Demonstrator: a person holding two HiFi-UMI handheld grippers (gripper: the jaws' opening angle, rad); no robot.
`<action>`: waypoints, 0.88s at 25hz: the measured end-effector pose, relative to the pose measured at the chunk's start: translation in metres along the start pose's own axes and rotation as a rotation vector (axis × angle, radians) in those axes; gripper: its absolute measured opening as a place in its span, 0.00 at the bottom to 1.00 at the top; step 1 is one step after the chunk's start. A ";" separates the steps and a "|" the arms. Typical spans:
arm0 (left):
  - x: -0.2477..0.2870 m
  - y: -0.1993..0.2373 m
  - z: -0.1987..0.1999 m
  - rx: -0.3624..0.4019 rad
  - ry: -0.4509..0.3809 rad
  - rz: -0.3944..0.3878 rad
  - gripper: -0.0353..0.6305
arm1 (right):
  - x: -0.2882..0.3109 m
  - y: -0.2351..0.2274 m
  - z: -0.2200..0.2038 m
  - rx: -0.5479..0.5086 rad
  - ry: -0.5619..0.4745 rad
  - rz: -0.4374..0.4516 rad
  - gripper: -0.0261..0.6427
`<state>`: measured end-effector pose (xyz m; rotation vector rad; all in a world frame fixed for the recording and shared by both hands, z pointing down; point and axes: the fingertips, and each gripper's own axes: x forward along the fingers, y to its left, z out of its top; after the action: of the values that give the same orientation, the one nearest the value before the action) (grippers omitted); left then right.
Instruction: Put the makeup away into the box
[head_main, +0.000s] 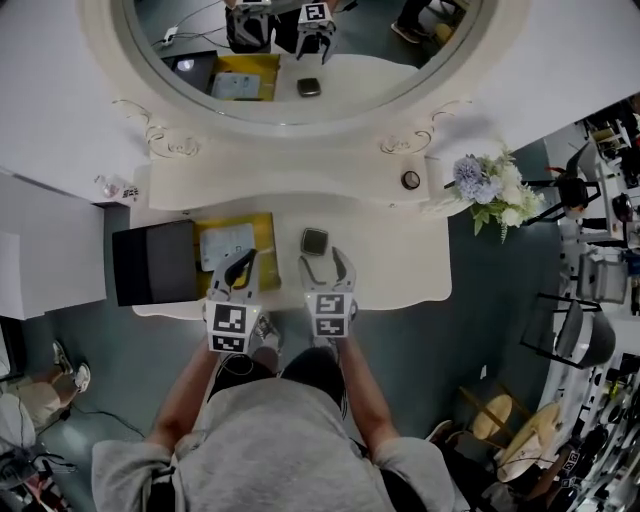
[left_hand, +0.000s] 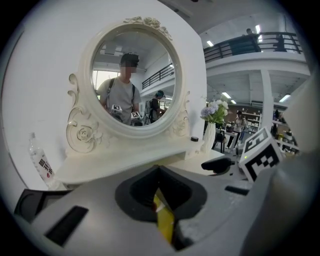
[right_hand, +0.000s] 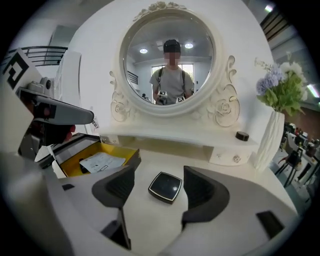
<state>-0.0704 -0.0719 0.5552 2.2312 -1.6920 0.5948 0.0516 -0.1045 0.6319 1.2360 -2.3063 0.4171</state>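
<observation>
In the head view, the single dark square compact (head_main: 314, 241) lay flat on the white vanity table (head_main: 400, 265), not yet in the one open yellow box (head_main: 265, 238), which stood at its 9 o'clock holding one sheet of paper (head_main: 226, 243). The right gripper (head_main: 325, 262) sat at the compact's 6 o'clock with its fingers spread wide. The left gripper (head_main: 238, 265) hovered over the box's near edge. One bunch of flowers (head_main: 488, 185) stood at 3 o'clock. In the left gripper view, that gripper's fingers were drawn almost together, holding nothing; only a sliver of yellow box showed through the slit, and one small bottle (left_hand: 41, 165) stood at 9 o'clock on the shelf. In the right gripper view, the compact lay just ahead of the spread fingers, at 12 o'clock and untouched, with the box at 10 o'clock. The step in hand looked like the reach for the compact. The next move would need the fingers brought down either side of it, closed on its edges, then carried over into the box.
</observation>
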 end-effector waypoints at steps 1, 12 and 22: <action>0.002 0.002 -0.004 -0.004 0.009 0.002 0.06 | 0.006 -0.001 -0.004 0.008 0.008 -0.005 0.50; 0.026 0.018 -0.045 -0.052 0.104 0.023 0.06 | 0.059 -0.009 -0.046 0.049 0.135 -0.010 0.56; 0.038 0.017 -0.056 -0.075 0.143 0.023 0.06 | 0.079 -0.016 -0.061 0.030 0.195 -0.016 0.56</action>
<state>-0.0872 -0.0831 0.6219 2.0688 -1.6429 0.6681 0.0441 -0.1381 0.7271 1.1729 -2.1315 0.5436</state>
